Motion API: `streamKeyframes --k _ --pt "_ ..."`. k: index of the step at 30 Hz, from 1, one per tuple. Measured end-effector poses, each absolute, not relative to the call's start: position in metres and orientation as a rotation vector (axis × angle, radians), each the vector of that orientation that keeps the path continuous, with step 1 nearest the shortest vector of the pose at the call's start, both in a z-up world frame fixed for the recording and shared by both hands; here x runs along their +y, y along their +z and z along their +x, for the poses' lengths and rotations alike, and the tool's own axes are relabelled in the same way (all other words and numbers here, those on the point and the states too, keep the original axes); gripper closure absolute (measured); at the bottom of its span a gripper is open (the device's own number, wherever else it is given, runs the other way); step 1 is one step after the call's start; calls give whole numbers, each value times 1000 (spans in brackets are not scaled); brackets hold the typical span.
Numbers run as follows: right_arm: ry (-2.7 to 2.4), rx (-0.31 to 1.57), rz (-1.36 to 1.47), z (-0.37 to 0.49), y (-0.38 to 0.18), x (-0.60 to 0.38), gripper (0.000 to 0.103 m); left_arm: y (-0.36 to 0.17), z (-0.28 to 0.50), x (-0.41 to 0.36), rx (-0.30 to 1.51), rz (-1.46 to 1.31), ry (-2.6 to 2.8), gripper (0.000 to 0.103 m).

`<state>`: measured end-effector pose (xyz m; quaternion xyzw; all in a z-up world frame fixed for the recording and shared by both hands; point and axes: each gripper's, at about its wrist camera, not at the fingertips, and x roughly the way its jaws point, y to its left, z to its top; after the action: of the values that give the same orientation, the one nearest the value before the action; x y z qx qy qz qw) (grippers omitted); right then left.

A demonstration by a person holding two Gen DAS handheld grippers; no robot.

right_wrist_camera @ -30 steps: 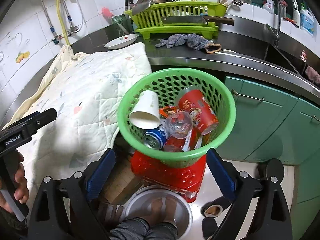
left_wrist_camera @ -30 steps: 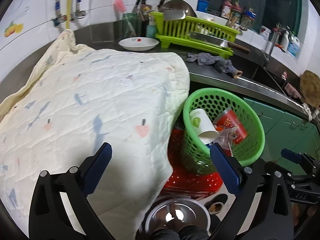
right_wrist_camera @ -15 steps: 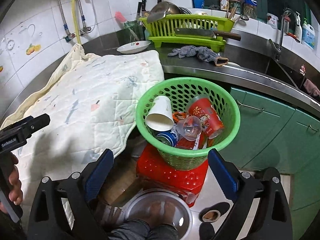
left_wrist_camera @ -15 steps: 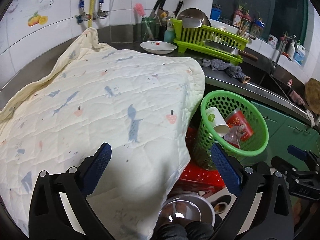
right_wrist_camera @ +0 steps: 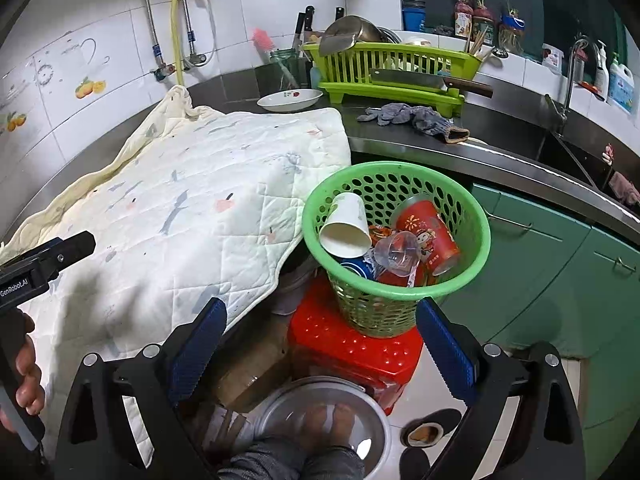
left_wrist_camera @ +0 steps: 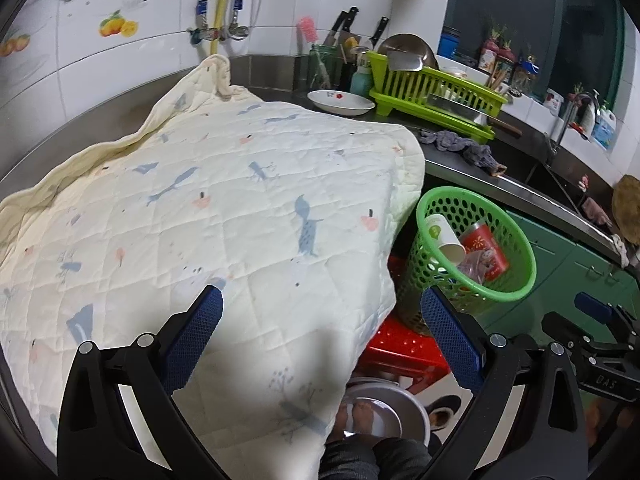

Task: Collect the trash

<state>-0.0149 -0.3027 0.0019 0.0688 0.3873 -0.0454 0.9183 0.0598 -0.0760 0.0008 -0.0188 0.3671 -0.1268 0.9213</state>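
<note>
A green mesh basket point(right_wrist_camera: 474, 256) point(left_wrist_camera: 516, 280) stands on a red stool point(right_wrist_camera: 352, 354). It holds a white paper cup point(right_wrist_camera: 348, 224), a red cup point(right_wrist_camera: 430, 236), a clear plastic cup point(right_wrist_camera: 398, 248) and a blue can point(right_wrist_camera: 354, 266). My right gripper point(right_wrist_camera: 320, 340) is open and empty, below and in front of the basket. My left gripper point(left_wrist_camera: 320, 332) is open and empty, over the front of a cream quilt point(left_wrist_camera: 200, 220), left of the basket.
The quilt point(right_wrist_camera: 180, 200) covers the counter on the left. Behind are a white plate point(right_wrist_camera: 290, 99), a lime dish rack point(right_wrist_camera: 390, 68) with a cleaver, a grey rag point(right_wrist_camera: 412, 116) and a sink with tap point(right_wrist_camera: 568, 80). Green cabinets point(right_wrist_camera: 560, 264) stand right. A steel bowl point(right_wrist_camera: 320, 412) lies on the floor.
Both grippers have pulled back and up from the basket, which now looks smaller and farther. More of the quilt and the tiled wall shows. Both grippers stay open.
</note>
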Motion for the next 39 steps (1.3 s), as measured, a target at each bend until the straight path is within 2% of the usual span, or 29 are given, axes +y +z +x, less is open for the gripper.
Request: streamKeyframes --k 16,39 --pt "-58 772 131 -29 7 -286 10 1 28 -62 709 42 -220 5" --pt "-46 767 134 -32 11 -275 10 -3 22 -57 718 29 -198 5"
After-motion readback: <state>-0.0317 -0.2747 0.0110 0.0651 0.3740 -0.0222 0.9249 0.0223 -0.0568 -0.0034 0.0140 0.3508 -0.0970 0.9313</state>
